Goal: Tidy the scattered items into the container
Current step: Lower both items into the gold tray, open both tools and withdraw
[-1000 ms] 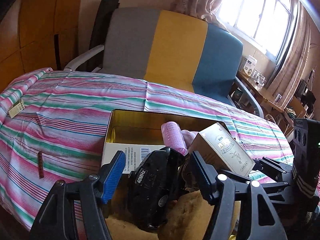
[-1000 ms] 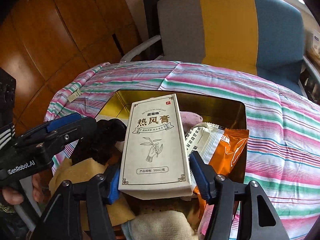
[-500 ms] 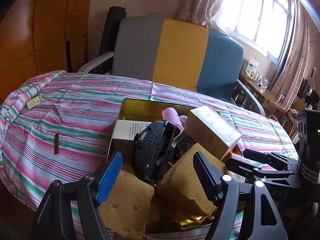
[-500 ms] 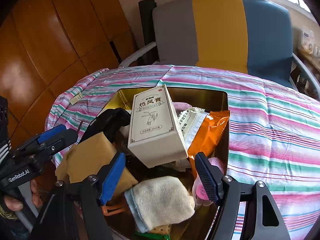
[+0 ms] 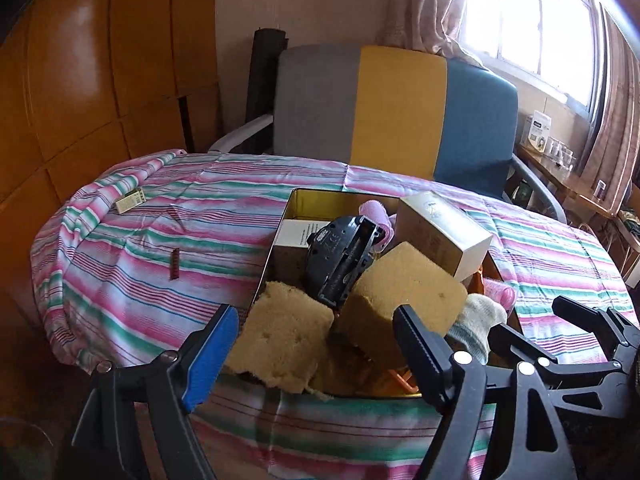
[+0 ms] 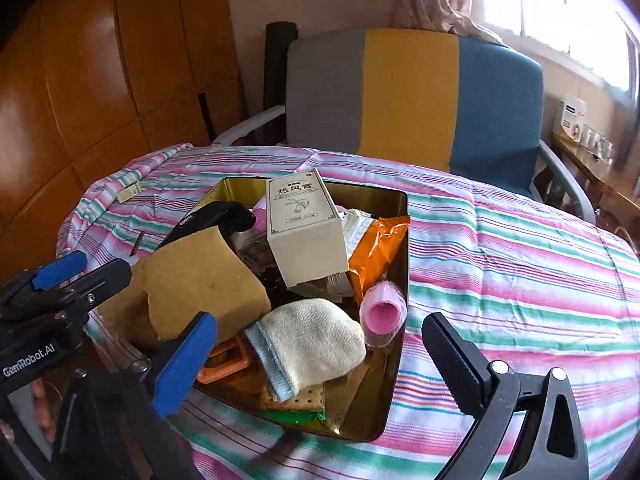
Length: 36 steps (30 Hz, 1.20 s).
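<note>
Still on the striped cloth (image 5: 132, 280), far left and well apart from the gold tin (image 5: 316, 200), a small pale packet (image 5: 130, 200) and a dark stick (image 5: 174, 265) are left to be gathered. Nearer, the left gripper (image 5: 316, 344) is seen with jaws opening and nothing between them, evidently released above the tin's near edge. The tin is heaped with sponges (image 5: 404, 284), a black device (image 5: 344, 256) and a cream box (image 6: 304, 224), the box tilted because it is propped on the pile. Rightmost, the right gripper (image 6: 320, 360) is likewise opening, empty.
</note>
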Motion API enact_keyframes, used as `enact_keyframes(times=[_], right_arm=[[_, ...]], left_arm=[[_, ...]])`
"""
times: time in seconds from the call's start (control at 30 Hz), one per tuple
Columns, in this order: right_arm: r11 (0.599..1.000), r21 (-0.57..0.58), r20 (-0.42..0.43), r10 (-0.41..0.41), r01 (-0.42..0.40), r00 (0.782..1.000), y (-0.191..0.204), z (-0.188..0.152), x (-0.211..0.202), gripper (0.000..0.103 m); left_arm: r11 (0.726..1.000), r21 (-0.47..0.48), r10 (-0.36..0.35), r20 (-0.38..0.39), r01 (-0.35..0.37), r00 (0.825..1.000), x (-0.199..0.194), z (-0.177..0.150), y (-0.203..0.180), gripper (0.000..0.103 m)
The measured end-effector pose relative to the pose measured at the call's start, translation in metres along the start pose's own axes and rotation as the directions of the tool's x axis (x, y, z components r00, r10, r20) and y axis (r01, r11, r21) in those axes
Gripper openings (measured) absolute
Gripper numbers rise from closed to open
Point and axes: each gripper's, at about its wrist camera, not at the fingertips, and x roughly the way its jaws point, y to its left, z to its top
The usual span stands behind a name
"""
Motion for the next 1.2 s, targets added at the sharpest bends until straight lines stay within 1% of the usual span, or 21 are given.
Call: enact_keyframes(times=[0.03,0.1,0.2,0.23,0.27,0.33,0.4,0.53,0.63,0.7,0.8,0.83,1.03,1.2], right_arm=[[1.0,-0.003,-0.004,0.009,-0.009,1.0,0.003,-0.003,-0.001,0.103],[1.0,-0.027,-0.019,-0.002,0.002,1.0,0.009,-0.008,-0.002,0.103],[0.999,-0.039,-0.044,0.022,-0.023,0.999,0.016,-0.015,0.0,0.103],[0.999,-0.041,-0.051,0.019,-0.021,0.999,0.017,-0.017,0.0,0.103],[0.999,-0.045,-0.055,0.02,-0.022,0.998,0.018,-0.018,0.001,0.103],[0.998,-0.059,-0.058,0.02,-0.023,0.998,0.019,-0.022,0.002,0.103],[0.997,-0.073,-0.058,0.018,-0.022,0.998,0.022,-0.025,0.002,0.103],[0.996,-0.089,-0.061,0.025,-0.03,0.998,0.024,-0.029,0.003,0.103],[0.995,-0.086,-0.063,0.036,-0.041,0.997,0.025,-0.03,0.004,0.103],[0.995,-0.085,-0.061,0.041,-0.046,0.997,0.025,-0.031,0.003,0.103],[0.995,-0.086,-0.067,0.049,-0.055,0.997,0.025,-0.032,0.004,0.103],[0.995,-0.085,-0.071,0.053,-0.059,0.996,0.025,-0.032,0.005,0.103],[0.995,-0.081,-0.073,0.047,-0.053,0.996,0.024,-0.033,0.005,0.103],[0.995,-0.086,-0.064,0.039,-0.045,0.997,0.026,-0.033,0.003,0.103]], left_arm=[[1.0,0.005,0.013,-0.01,-0.013,1.0,-0.001,-0.001,-0.001,0.081],[0.999,0.007,0.037,-0.034,-0.036,0.999,-0.003,-0.005,-0.001,0.081],[1.0,-0.012,0.021,-0.044,-0.022,0.999,-0.007,-0.009,0.003,0.081],[1.0,-0.025,0.011,-0.038,-0.012,0.999,-0.01,-0.01,0.005,0.081],[0.999,-0.038,0.018,-0.023,-0.019,1.0,-0.013,-0.011,0.008,0.081],[0.997,-0.032,0.072,0.001,-0.072,0.997,-0.017,-0.012,0.009,0.081],[0.991,-0.004,0.132,0.011,-0.132,0.991,-0.019,-0.013,0.008,0.081],[0.988,0.007,0.153,0.002,-0.153,0.988,-0.023,-0.016,0.009,0.081],[0.989,0.004,0.148,0.012,-0.148,0.989,-0.027,-0.018,0.01,0.081],[0.992,0.007,0.122,0.018,-0.122,0.992,-0.03,-0.02,0.009,0.081],[0.996,0.01,0.088,0.007,-0.088,0.996,-0.029,-0.021,0.006,0.081],[0.996,0.012,0.088,0.007,-0.088,0.996,-0.028,-0.022,0.005,0.081],[0.995,-0.002,0.097,0.013,-0.097,0.995,-0.025,-0.024,0.005,0.073],[0.993,0.013,0.121,0.014,-0.121,0.993,-0.025,-0.025,0.004,0.072]])
